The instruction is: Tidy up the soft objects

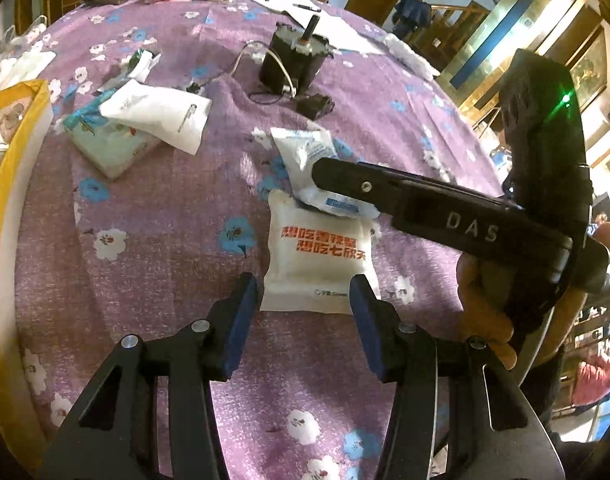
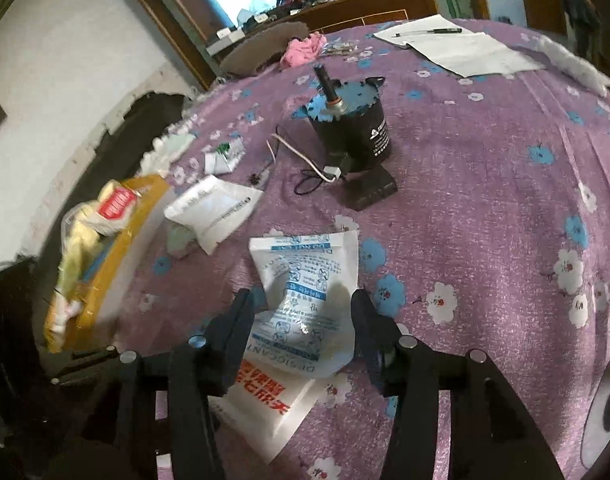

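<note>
A white pouch with red lettering (image 1: 319, 256) lies on the purple floral cloth, its near edge between the fingers of my open left gripper (image 1: 303, 300). A white and blue desiccant packet (image 1: 305, 152) overlaps its far edge. My right gripper (image 2: 303, 312) is open, its fingers either side of that desiccant packet (image 2: 305, 280), low over it; the red-lettered pouch (image 2: 265, 396) lies under it. The right gripper also shows in the left wrist view (image 1: 325, 172), reaching in from the right.
A yellow bin (image 1: 9, 184) with packets inside stands at the left, also in the right wrist view (image 2: 105, 256). A white pouch (image 1: 157, 114) rests on a tissue pack (image 1: 109, 140). A black motor with cable (image 1: 295, 54) and papers with a pen (image 2: 461, 46) lie farther back.
</note>
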The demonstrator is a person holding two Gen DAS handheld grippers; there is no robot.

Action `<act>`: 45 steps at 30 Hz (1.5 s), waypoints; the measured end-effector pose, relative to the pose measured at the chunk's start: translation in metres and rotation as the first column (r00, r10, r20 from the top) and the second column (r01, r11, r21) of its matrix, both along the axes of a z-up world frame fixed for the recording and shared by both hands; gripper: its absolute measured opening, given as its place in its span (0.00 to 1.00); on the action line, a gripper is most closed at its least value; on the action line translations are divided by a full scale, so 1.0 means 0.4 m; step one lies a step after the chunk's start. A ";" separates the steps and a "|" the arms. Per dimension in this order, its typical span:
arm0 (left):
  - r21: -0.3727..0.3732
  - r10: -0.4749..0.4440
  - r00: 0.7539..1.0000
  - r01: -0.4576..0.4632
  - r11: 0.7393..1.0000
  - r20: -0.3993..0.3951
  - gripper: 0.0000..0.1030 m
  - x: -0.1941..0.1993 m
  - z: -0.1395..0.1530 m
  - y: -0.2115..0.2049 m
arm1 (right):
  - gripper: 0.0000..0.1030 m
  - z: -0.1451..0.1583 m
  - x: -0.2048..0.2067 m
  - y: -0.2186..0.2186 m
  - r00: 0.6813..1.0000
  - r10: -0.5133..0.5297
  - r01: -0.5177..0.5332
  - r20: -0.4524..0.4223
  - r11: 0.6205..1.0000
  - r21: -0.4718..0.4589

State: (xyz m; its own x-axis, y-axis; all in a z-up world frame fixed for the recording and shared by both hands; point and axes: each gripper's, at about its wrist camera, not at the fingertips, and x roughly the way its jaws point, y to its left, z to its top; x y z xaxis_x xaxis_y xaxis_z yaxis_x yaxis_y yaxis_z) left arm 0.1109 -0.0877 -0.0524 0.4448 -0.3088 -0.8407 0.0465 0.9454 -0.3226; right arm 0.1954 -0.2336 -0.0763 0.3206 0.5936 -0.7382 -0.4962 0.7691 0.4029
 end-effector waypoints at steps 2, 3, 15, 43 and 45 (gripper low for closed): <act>0.004 0.004 1.000 -0.004 1.000 -0.009 0.47 0.004 -0.008 -0.002 | 0.49 -0.002 -0.010 0.020 0.999 0.009 -0.007 0.039 0.999 -0.054; 0.002 0.007 1.000 -0.007 1.000 -0.011 0.47 0.004 -0.009 -0.002 | 0.48 -0.001 -0.015 0.029 0.998 0.010 -0.006 0.057 0.997 -0.077; -0.052 -0.055 0.998 0.055 0.997 0.015 0.47 0.011 0.014 -0.028 | 0.12 -0.009 0.014 -0.028 0.999 -0.026 0.029 -0.047 0.997 0.072; -0.323 0.120 0.991 -0.095 0.941 0.056 0.07 -0.114 0.076 0.159 | 0.07 0.007 0.013 -0.057 0.997 -0.071 0.076 -0.034 0.982 0.175; -0.333 0.127 0.990 -0.098 0.938 0.067 0.07 -0.130 0.091 0.172 | 0.07 0.018 0.002 -0.057 0.996 -0.083 0.084 -0.012 0.980 0.181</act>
